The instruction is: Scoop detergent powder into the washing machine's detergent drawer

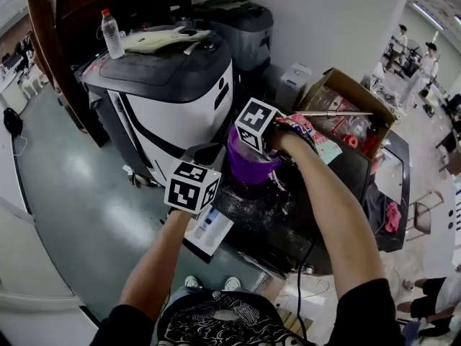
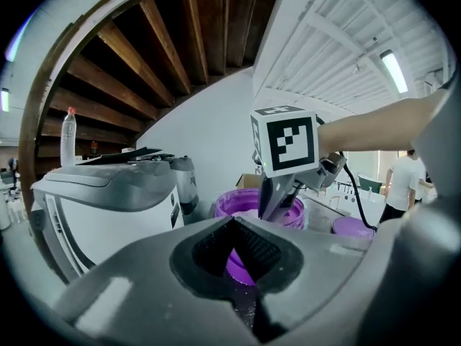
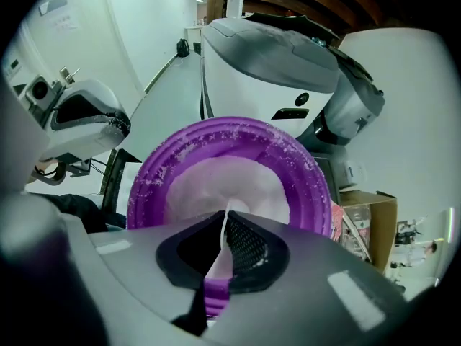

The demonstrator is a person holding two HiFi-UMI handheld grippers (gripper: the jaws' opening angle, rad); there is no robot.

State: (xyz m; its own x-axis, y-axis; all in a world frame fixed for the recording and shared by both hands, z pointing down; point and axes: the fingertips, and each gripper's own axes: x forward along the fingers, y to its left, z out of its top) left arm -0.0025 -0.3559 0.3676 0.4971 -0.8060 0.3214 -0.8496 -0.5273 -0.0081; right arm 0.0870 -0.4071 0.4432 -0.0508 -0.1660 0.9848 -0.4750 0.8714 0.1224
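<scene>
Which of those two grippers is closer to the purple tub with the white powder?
Right. The right gripper points down into the mouth of the purple tub, just above the powder. The left gripper is outside the tub, off to its left.

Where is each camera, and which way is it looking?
Head view: on the person's head, looking down at the purple tub and washing machine; left arm and right arm show.
Left gripper view: on the left gripper, looking along its jaws at the tub, with the right gripper and arm over it.
Right gripper view: on the right gripper, looking down into the tub's powder; only its jaws show.
Shared: all see the tub.
</scene>
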